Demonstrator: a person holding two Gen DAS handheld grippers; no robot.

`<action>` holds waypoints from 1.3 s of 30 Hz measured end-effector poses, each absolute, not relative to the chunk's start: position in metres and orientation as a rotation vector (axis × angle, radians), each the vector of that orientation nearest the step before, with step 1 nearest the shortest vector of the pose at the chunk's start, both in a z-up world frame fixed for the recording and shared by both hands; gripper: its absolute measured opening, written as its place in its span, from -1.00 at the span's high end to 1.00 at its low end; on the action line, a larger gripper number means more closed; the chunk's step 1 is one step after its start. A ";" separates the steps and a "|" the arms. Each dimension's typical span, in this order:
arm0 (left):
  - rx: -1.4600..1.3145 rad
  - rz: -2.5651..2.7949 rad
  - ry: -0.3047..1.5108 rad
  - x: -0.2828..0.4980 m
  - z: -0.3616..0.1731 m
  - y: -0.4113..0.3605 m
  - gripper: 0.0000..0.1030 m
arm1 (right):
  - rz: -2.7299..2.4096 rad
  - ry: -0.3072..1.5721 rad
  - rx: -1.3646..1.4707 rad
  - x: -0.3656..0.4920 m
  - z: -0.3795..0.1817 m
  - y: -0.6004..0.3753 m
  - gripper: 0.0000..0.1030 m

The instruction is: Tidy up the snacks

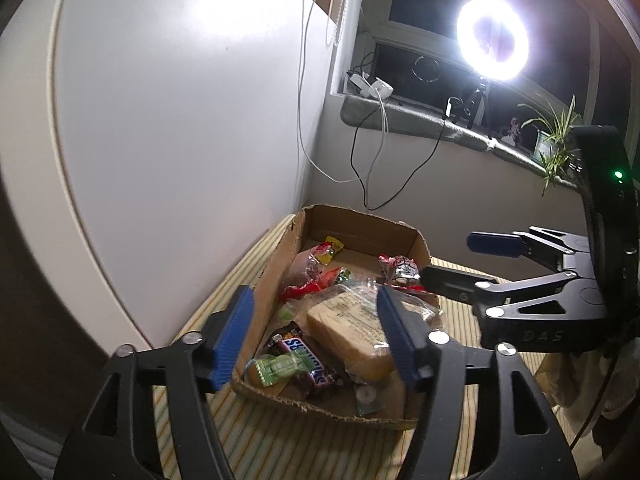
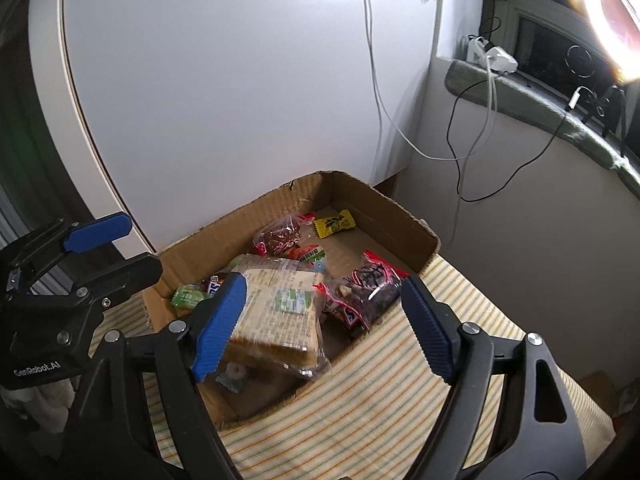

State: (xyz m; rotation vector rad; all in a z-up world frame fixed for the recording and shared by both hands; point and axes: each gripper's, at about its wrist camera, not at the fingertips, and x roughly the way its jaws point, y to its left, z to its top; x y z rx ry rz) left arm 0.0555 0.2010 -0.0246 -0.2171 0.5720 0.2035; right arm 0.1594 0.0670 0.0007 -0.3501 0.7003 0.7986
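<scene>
A shallow cardboard box (image 1: 362, 224) (image 2: 384, 204) sits on a striped cloth and holds snacks: a bagged loaf of bread (image 1: 348, 330) (image 2: 280, 308), a Snickers bar (image 1: 306, 360), a green candy (image 1: 276, 368) (image 2: 188, 296), a yellow candy (image 1: 334, 246) (image 2: 334, 223), and red packets (image 1: 400, 270) (image 2: 368, 284). My left gripper (image 1: 316, 332) is open and empty above the box's near end. My right gripper (image 2: 324, 328) is open and empty above the box; it shows in the left wrist view (image 1: 460, 264) at the box's right side.
A white cabinet door (image 1: 180, 100) stands behind the box at the left. A window sill (image 1: 440, 120) holds chargers, cables, a ring light (image 1: 492, 38) on a tripod and a plant (image 1: 554, 140). The striped cloth (image 2: 400, 380) spreads around the box.
</scene>
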 end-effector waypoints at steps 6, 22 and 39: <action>-0.217 0.221 0.572 0.041 -0.021 0.194 -0.44 | 0.765 0.660 -0.323 0.142 0.009 0.047 -0.78; -0.197 0.258 0.551 0.008 -0.012 0.162 -0.56 | 0.658 0.575 -0.274 0.083 0.018 -0.004 -0.96; -0.173 0.244 0.528 -0.003 -0.005 0.146 -0.56 | 0.647 0.575 -0.242 0.069 0.019 -0.024 -0.96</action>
